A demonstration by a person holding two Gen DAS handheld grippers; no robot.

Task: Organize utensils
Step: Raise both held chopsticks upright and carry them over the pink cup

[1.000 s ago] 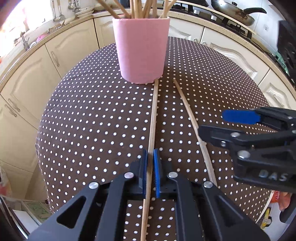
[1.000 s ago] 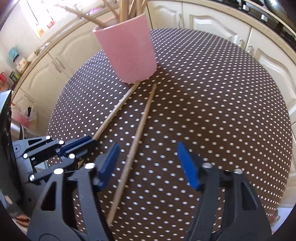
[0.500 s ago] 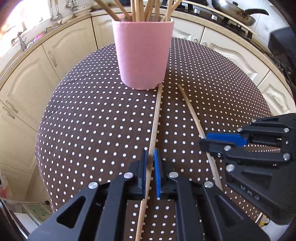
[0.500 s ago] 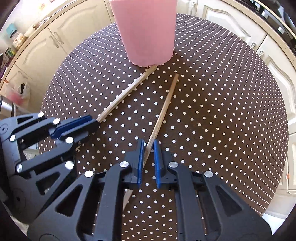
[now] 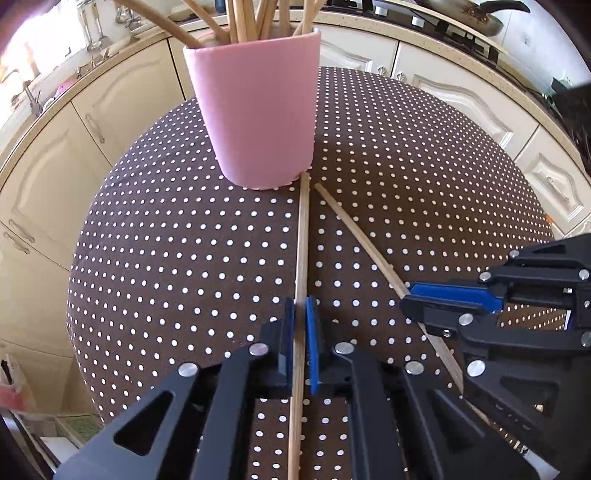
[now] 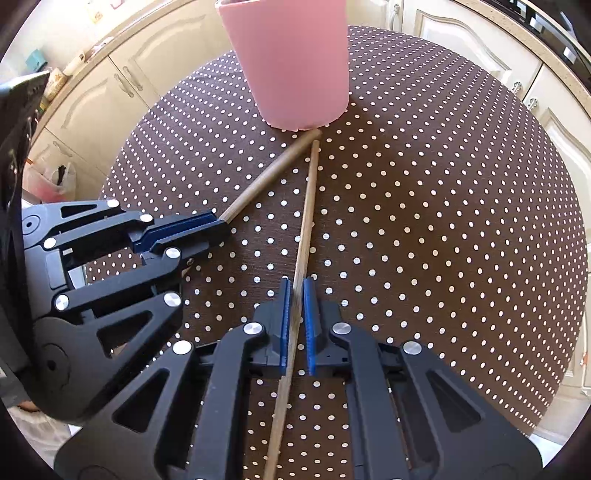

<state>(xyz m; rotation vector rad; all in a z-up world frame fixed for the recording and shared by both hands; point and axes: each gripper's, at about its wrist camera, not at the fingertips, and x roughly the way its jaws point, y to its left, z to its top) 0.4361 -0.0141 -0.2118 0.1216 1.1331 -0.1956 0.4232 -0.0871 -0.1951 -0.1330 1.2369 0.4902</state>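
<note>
A pink cup (image 5: 258, 110) holding several wooden chopsticks (image 5: 258, 18) stands at the far side of the table. Two loose chopsticks lie in front of it, their far tips close together at its base. My left gripper (image 5: 301, 321) is shut on the straight left chopstick (image 5: 303, 240). In the right wrist view my right gripper (image 6: 294, 306) is shut on the other chopstick (image 6: 308, 206). That view shows the left gripper (image 6: 218, 223) to the left, clamping its chopstick (image 6: 269, 177) below the pink cup (image 6: 295, 62). The right gripper (image 5: 406, 299) appears at the right of the left wrist view, on its chopstick (image 5: 354, 236).
The round table wears a brown cloth with white dots (image 5: 166, 258). Cream kitchen cabinets (image 5: 110, 122) and a counter curve around behind it. A frying pan (image 5: 476, 14) sits on the hob at the back right. A bag (image 6: 51, 181) stands on the floor at the left.
My right gripper went from wide open beside the second chopstick to shut on it. The two chopsticks' far tips have drawn closer together. The left gripper kept its hold and shifted slightly.
</note>
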